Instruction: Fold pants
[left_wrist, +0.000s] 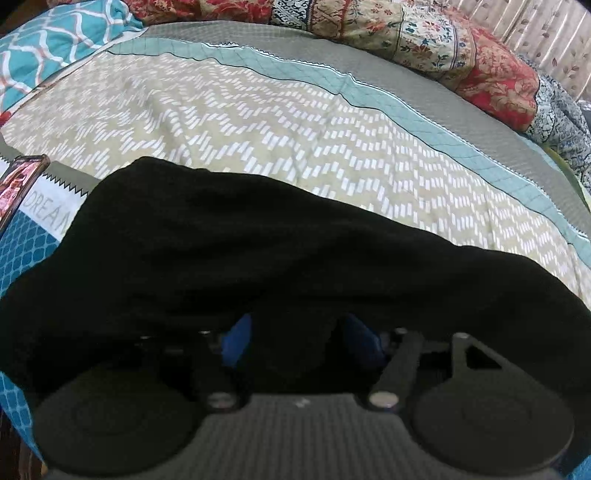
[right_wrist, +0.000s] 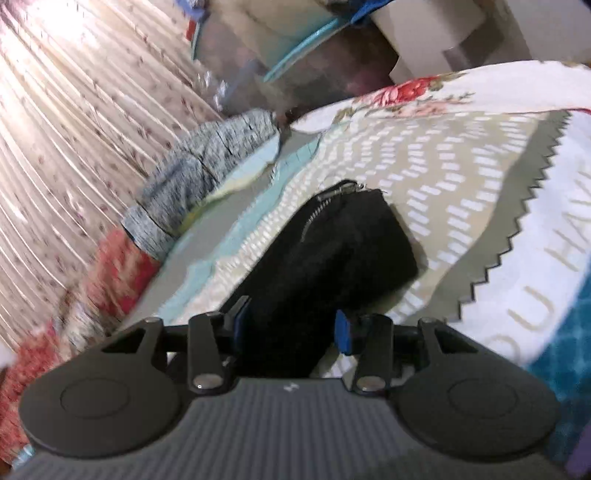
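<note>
The black pants (left_wrist: 258, 240) lie in a wide band across the patterned bedspread (left_wrist: 258, 122) and drape over the fingers of my left gripper (left_wrist: 299, 332). Its blue pads (left_wrist: 236, 339) stand well apart, with dark cloth lying loosely between and over them. In the right wrist view a narrow folded end of the pants (right_wrist: 332, 243), with a silver zip (right_wrist: 325, 206) at its far tip, runs back between the fingers of my right gripper (right_wrist: 291, 325). A sliver of bedspread shows between the cloth and the right-hand pad (right_wrist: 341, 332), so these jaws are open too.
A phone (left_wrist: 18, 184) lies at the left edge of the bed. Floral quilts (left_wrist: 461, 55) and a teal pillow (left_wrist: 48, 44) are piled along the far side. A grey-blue garment (right_wrist: 192, 177) lies by the curtain (right_wrist: 74, 110).
</note>
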